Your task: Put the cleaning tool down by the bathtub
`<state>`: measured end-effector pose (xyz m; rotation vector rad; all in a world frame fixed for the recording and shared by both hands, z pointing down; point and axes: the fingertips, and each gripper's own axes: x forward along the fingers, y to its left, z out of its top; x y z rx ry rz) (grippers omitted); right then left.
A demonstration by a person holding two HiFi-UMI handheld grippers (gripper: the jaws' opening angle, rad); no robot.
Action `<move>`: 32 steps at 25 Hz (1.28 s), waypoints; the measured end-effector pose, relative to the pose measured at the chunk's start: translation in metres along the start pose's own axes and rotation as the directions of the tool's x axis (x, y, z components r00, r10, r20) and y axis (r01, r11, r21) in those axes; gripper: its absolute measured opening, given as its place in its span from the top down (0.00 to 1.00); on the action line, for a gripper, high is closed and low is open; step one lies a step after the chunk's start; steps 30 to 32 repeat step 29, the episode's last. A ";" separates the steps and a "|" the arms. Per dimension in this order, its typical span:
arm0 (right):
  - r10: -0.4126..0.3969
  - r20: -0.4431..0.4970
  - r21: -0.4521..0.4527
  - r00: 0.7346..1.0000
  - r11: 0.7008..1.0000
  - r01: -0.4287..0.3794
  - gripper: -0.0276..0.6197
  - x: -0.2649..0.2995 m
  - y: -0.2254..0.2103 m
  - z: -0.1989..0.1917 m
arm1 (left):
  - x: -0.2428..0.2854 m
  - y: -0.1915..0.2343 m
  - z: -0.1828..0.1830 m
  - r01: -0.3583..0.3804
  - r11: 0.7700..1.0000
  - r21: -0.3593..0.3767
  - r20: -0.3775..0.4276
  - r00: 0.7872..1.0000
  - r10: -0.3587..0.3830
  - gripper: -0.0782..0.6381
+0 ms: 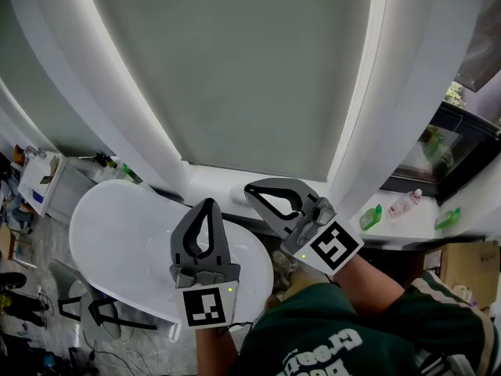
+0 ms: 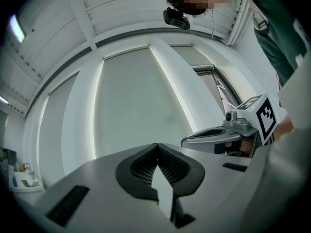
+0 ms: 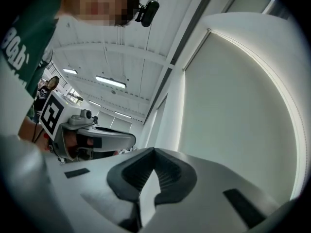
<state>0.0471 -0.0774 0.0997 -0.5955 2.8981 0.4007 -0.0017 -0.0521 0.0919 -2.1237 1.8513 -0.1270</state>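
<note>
I am holding both grippers up toward the blind (image 1: 235,61). My left gripper (image 1: 207,204) is pointing to 12 o'clock and pressing its jaws together on nothing. My right gripper (image 1: 250,189) is pointing to 10 o'clock, pressed together and empty too. The tub (image 1: 117,225) is lying at 8 o'clock. I cannot tell where the cleaning tool is.

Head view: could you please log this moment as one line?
left gripper: shut, empty | right gripper: shut, empty | both face blind | cleaning tool: not in view
</note>
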 end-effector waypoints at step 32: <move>0.028 -0.035 -0.095 0.999 0.995 -0.031 0.93 0.004 0.007 0.008 | 0.002 0.009 0.012 -0.011 0.998 0.054 0.030 1.000 0.009 0.88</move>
